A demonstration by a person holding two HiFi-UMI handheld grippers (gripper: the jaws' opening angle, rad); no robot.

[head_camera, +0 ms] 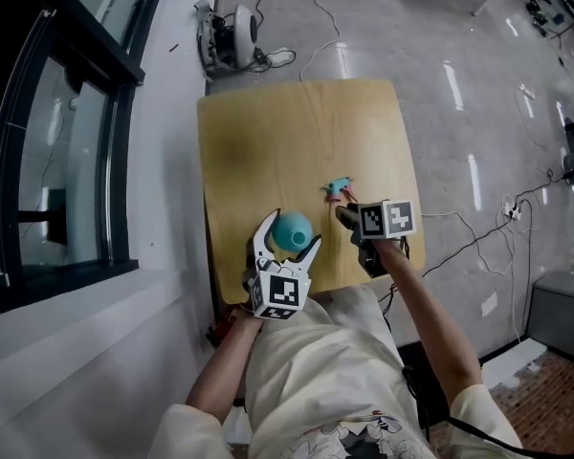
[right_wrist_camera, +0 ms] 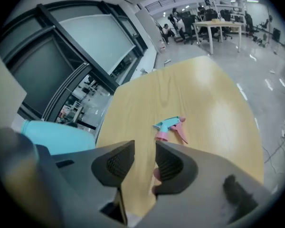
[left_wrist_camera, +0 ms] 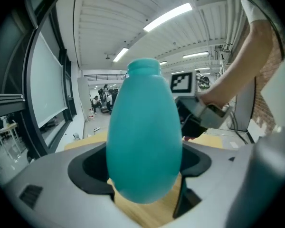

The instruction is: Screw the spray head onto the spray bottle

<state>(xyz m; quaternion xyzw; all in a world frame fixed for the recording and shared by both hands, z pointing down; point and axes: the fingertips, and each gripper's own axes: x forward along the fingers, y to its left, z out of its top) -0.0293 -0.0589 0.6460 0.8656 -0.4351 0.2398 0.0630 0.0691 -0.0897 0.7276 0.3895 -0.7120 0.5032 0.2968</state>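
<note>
A teal egg-shaped spray bottle (head_camera: pixel 292 229) with a bare neck stands upright near the front edge of the wooden table (head_camera: pixel 297 132). My left gripper (head_camera: pixel 293 233) has its jaws spread wide around it, pads against its sides. In the left gripper view the bottle (left_wrist_camera: pixel 145 127) fills the middle. The teal and pink spray head (head_camera: pixel 338 188) lies on its side on the table, just beyond my right gripper (head_camera: pixel 344 212). In the right gripper view the jaws (right_wrist_camera: pixel 145 152) stand slightly apart with nothing between them. There the spray head (right_wrist_camera: pixel 171 128) lies ahead and the bottle (right_wrist_camera: pixel 57 137) shows at the left.
The table's right edge runs close to my right gripper. A round white device (head_camera: pixel 234 34) with cables sits on the floor beyond the table. A dark-framed window wall (head_camera: pixel 67 132) runs along the left. More cables (head_camera: pixel 478 228) trail on the floor at the right.
</note>
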